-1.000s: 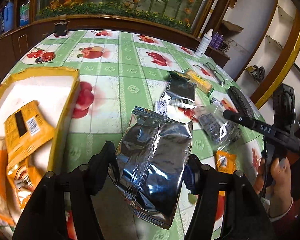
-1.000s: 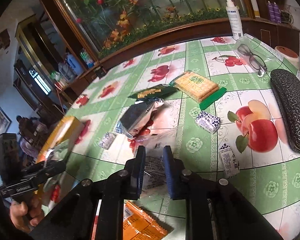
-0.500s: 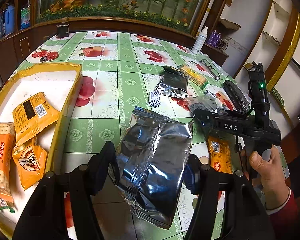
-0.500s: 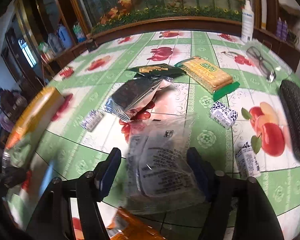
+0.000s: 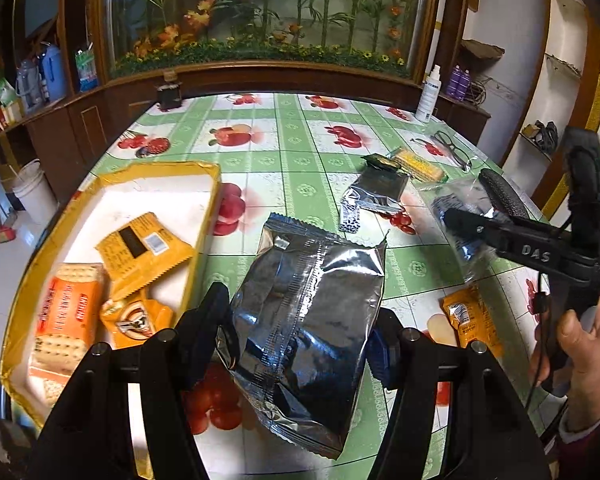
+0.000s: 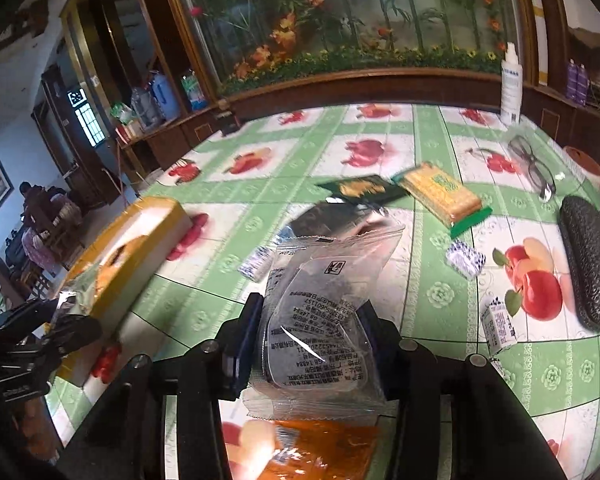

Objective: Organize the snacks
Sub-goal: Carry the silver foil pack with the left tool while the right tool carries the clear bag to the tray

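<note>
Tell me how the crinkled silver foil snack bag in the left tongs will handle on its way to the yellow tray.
The crinkled silver foil snack bag looks puffed, so probably light and crushable under a hard squeeze. Its glossy film seems slippery; it may slide between the left tongs. Gripped at mid-body, its loose ends will likely flop over the yellow tray.

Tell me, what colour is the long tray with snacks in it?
The long snack tray is yellow-gold outside, white inside; left wrist view shows it best.
</note>
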The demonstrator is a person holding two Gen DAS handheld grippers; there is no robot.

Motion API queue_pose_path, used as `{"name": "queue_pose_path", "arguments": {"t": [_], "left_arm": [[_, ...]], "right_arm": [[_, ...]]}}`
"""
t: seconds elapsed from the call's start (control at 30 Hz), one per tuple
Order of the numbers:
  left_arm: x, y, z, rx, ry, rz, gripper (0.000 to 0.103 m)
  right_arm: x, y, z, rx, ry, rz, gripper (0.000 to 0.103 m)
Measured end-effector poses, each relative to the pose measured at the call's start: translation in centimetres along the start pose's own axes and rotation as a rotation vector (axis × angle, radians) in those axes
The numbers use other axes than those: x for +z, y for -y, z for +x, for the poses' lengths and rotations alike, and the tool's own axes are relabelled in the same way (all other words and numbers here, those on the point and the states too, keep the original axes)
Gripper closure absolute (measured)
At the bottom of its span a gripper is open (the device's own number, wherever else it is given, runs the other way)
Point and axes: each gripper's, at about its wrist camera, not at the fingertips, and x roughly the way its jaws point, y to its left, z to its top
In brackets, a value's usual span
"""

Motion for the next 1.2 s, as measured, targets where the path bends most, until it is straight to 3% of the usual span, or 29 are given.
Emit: {"name": "queue_pose_path", "arguments": {"t": [0.37,1.2], "left_arm": [[-0.5,-2.3,-2.8,0.076,0.043,-0.046,0.042],[-2.8,-9.1,-4.6,0.184,0.055,-0.172,0.041]], "right_arm": [[1.1,-4.4,-2.8,0.111,0.055,-0.036,0.057],[1.5,-15.3,0.9,0.283,-0.007,-0.159,0.057]]}}
